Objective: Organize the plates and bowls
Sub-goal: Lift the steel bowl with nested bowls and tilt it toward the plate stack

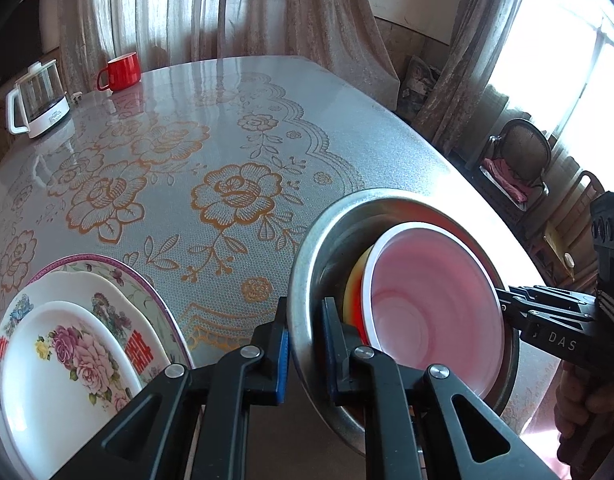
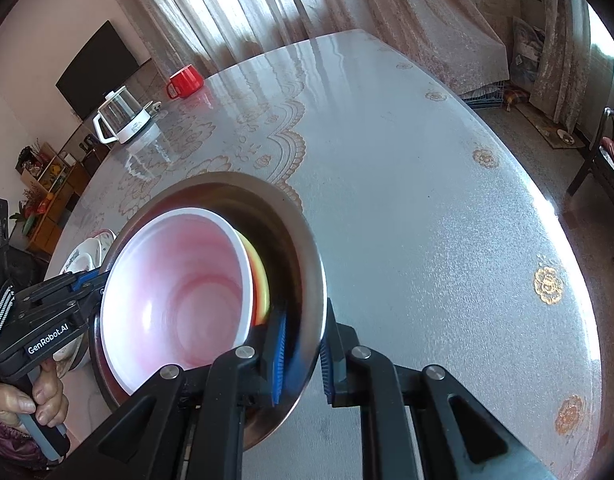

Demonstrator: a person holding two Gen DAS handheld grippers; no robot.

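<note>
A steel bowl holds a yellow bowl and, innermost, a white-rimmed pink bowl. My left gripper is shut on the steel bowl's near rim. My right gripper is shut on the opposite rim of the steel bowl; it shows in the left wrist view at the right. The nested bowls are tilted between both grippers over the table. A stack of three floral plates lies at the lower left.
The table has a grey cloth with gold roses. A red mug and a glass kettle stand at its far left. Chairs stand beyond the right edge. Curtains hang behind.
</note>
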